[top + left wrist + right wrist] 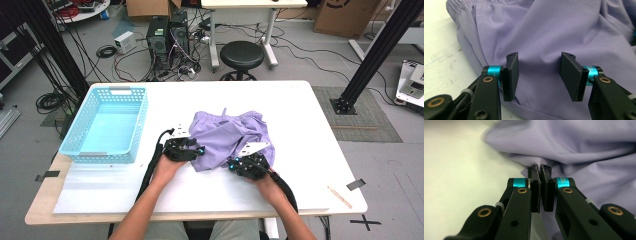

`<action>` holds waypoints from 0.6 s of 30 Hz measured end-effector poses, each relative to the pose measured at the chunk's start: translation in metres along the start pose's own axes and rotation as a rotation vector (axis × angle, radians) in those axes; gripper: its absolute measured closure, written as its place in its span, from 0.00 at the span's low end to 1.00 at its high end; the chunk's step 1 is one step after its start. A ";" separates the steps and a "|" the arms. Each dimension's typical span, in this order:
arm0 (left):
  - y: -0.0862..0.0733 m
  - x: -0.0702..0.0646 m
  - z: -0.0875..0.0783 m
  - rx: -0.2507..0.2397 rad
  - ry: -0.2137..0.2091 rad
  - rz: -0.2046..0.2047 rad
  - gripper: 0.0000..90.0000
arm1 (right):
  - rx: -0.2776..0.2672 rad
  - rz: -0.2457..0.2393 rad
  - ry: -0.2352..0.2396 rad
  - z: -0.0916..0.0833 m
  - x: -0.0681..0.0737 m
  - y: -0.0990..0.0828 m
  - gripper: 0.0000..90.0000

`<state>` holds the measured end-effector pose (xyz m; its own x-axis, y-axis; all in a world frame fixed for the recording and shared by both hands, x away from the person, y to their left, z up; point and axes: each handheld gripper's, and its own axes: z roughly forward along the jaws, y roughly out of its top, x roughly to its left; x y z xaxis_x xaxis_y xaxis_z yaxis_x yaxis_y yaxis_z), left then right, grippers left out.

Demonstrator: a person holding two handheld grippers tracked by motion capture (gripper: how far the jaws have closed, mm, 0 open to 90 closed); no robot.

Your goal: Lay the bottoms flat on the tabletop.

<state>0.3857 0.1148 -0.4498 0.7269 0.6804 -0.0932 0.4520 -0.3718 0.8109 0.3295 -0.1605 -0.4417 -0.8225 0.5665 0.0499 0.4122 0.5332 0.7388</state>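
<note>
Two hand-held grippers work a crumpled purple garment [227, 139] on a white table [310, 150].

The garment lies mid-table, right of a blue basket [107, 125] near the left edge. The left gripper [539, 75] stands released, jaws apart over the fabric without pressing it. The right gripper [539, 188] is clenched at the garment's near edge; whether cloth is pinched cannot be told.

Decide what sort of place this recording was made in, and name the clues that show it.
Probably a lab or workshop, not a home: computer towers with loose cables on the floor, black metal frame posts around a white table, and cardboard boxes at the back.
</note>
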 end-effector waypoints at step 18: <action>0.009 0.015 -0.022 -0.115 0.279 0.002 0.97 | -0.060 -0.035 0.227 -0.023 0.007 0.000 0.88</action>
<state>0.3898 0.1358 -0.4310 0.5508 0.8326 0.0579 0.3771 -0.3102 0.8727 0.3146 -0.1705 -0.4256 -0.9056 0.3890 0.1690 0.3638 0.5079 0.7808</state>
